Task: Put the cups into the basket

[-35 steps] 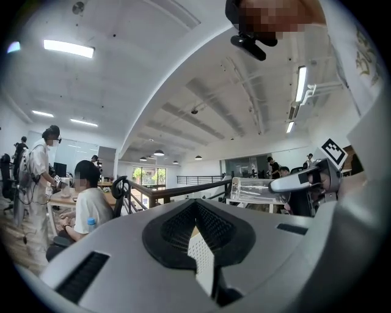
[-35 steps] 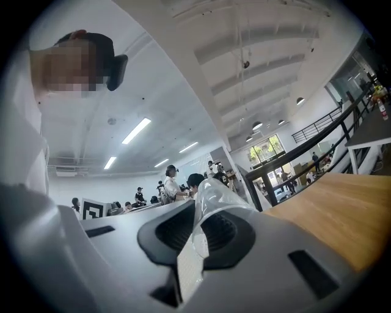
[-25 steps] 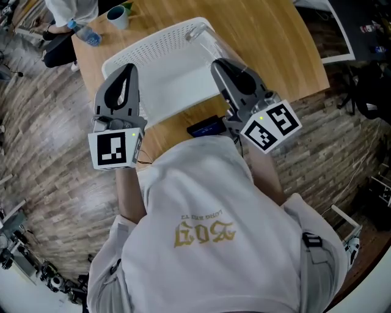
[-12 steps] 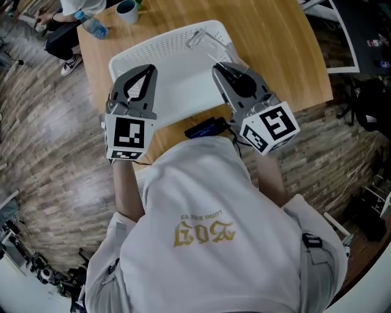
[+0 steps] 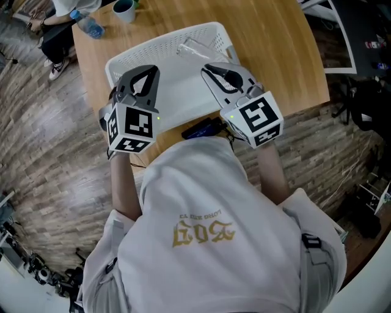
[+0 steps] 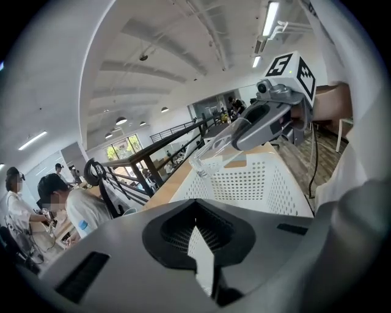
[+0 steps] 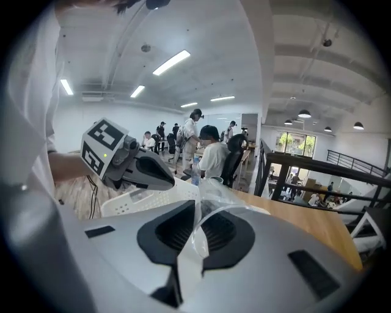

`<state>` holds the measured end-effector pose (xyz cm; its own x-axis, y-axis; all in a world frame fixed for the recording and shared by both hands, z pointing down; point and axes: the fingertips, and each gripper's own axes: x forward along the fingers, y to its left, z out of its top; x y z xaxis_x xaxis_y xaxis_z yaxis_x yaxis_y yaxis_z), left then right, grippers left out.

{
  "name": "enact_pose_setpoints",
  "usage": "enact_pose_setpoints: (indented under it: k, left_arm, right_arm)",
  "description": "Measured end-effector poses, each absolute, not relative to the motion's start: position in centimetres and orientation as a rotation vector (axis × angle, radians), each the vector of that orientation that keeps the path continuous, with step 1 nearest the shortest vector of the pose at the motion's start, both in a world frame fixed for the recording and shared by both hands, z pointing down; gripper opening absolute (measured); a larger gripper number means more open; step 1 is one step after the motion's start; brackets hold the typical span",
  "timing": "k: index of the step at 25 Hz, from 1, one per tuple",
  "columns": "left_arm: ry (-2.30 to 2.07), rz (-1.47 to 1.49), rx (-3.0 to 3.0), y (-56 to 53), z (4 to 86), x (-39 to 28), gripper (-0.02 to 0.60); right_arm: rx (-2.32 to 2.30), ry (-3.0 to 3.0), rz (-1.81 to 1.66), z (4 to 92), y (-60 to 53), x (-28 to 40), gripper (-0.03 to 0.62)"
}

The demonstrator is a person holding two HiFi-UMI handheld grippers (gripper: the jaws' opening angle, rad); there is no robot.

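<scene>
Right gripper view: clear plastic cup (image 7: 209, 198) sits clamped betw. the jaws of the right gripper (image 7: 194, 220), its thin wall pressed in the narrow gap. Left gripper view shows the same cup (image 6: 211, 158) at the tip of the right gripper (image 6: 244, 131), tilted off upright and held over the white perforated basket (image 6: 256, 183), not touching the floor of it as far as can be seen. Head view: cup (image 5: 190, 46) is over the far part of the basket (image 5: 165, 46), near its far rim; right gripper (image 5: 208, 66) reaches in from the near-right side. Left gripper (image 5: 148, 69) hangs over the basket's near-left part, apart from the cup; in its own view the left gripper (image 6: 198, 229) has jaws drawn together w/ only a sliver betw. them, nothing held. Basket stands on a wooden table (image 5: 269, 36). A black device (image 5: 201, 129) lies at the table's near edge, just beside the basket. At the far-left corner: a mug (image 5: 124, 9) and a water bottle (image 5: 90, 27), well apart from the basket. A seated person shows beyond that corner.
</scene>
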<state>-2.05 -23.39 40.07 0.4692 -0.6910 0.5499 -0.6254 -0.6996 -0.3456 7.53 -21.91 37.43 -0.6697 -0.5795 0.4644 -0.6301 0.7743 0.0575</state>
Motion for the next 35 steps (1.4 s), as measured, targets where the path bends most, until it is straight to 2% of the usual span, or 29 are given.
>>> enact_pose_setpoints:
  k: [12, 35]
  left_arm:
    - [1.003, -1.287, -2.560, -22.9, 43.8, -0.5, 0.005]
    - [0.719, -1.555, -2.500, -22.5, 50.5, 1.8, 0.005]
  right_arm:
    - [0.599, -2.370, 0.004, 41.2, -22.1, 4.3, 0.035]
    - [0.317, -2.035, -0.082, 50.6, -22.5, 4.3, 0.035]
